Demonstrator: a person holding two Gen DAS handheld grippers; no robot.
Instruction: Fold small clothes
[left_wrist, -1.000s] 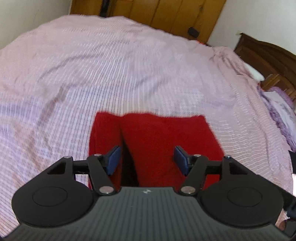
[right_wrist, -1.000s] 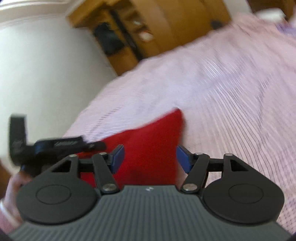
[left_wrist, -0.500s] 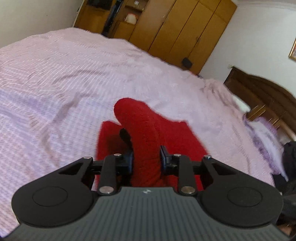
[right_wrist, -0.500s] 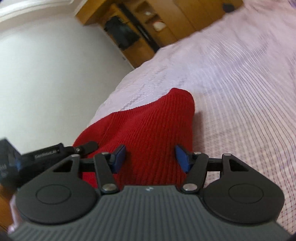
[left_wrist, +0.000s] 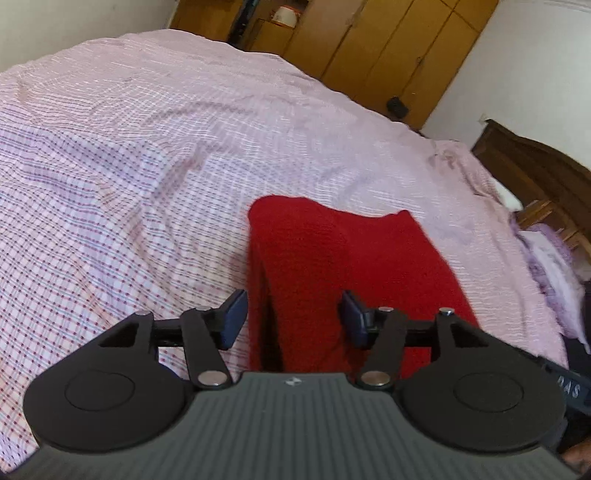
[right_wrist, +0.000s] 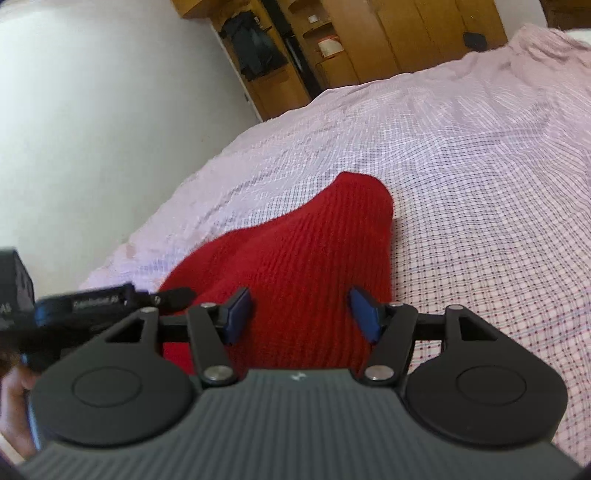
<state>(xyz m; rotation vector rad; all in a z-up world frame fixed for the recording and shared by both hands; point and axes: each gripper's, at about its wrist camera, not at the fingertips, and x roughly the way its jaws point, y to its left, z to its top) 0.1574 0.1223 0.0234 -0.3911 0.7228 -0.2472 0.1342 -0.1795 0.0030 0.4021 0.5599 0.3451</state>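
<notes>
Tongs both gaping, gripping nothing: left tongs (left_wrist: 291, 317), right tongs (right_wrist: 301, 315). Red knit garment (left_wrist: 343, 266) lies on the bed (left_wrist: 147, 155) between both sets, long axis running near-to-far. Left side partly folded over; left tongs look nearer that flap.

Red garment (right_wrist: 310, 266): ribbed knit cloth, matt and coarse. Bedsheet (left_wrist: 147, 155): thin woven checked cloth, matt, lightly creased. Left claw (left_wrist: 293, 317) and right claw (right_wrist: 301, 314): matt black plastic with bright metal pivot pins. Far wardrobe (left_wrist: 388, 48): smooth wood with slight sheen.
</notes>
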